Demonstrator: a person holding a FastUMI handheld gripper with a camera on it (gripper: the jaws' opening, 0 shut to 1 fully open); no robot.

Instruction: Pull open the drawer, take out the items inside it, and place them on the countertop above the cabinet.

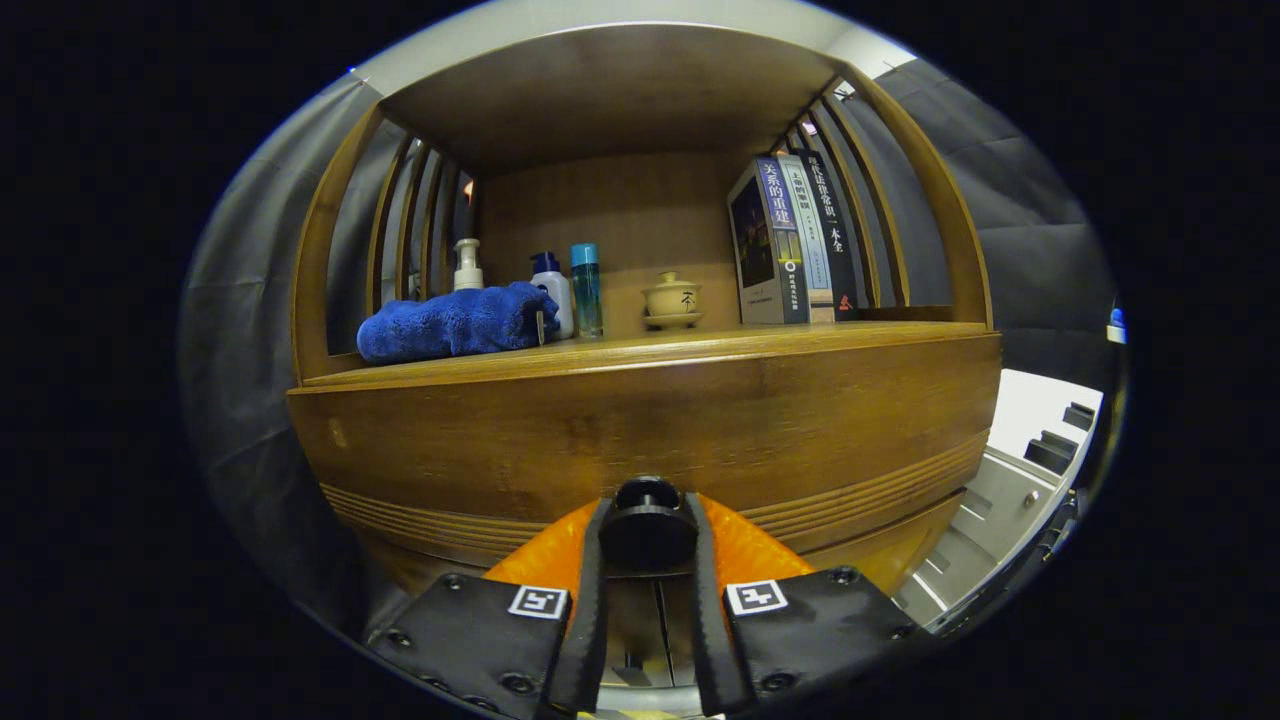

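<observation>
Knob of the drawer sits at six o'clock from the countertop's front edge, and your gripper has both fingers pressed against its sides, clamped on it. The drawer front looks flush with the cabinet, so I judge the pull not yet begun. The risk is a slip: the knob is small and round, and a pull angled up or sideways could let the fingers slide off, or jam the drawer in its runners. Pull straight back. On the countertop above, a blue towel lies at ten o'clock from the knob, bottles just beside it, a lidded cup at twelve, books at one; a jerk could shake them.
</observation>
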